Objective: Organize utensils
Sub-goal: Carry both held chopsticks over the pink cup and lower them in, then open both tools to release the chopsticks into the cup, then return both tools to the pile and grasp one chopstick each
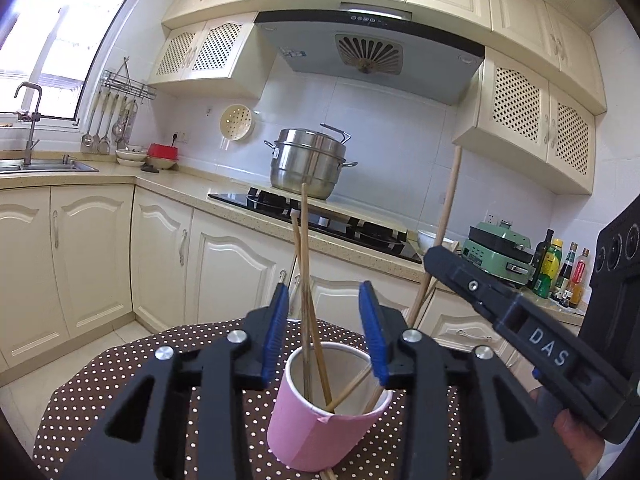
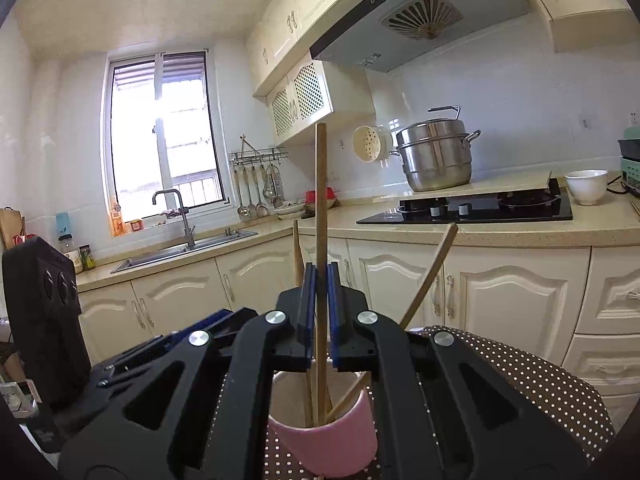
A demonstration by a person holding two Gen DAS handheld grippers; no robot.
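Observation:
A pink paper cup (image 1: 316, 432) (image 2: 328, 444) stands on the brown polka-dot table (image 1: 100, 380). Several wooden chopsticks (image 1: 304, 248) lean inside it. My left gripper (image 1: 324, 292) hovers just above the cup's rim, open. Two of the chopsticks rise between its blue pads (image 1: 276, 328) without touching them. My right gripper (image 2: 321, 272) is shut on one upright chopstick (image 2: 321, 200), whose lower end sits inside the cup. In the left wrist view the right gripper (image 1: 436, 256) comes in from the right, holding that chopstick (image 1: 450, 200). Another chopstick (image 2: 430, 276) leans out to the right.
Behind the table runs a cream kitchen counter (image 2: 500, 232) with a black gas hob (image 2: 480, 208), a steel steamer pot (image 1: 308, 168), a white bowl (image 2: 586, 186) and a sink (image 2: 180, 252). A green appliance (image 1: 500, 252) and bottles (image 1: 560, 272) stand at the right.

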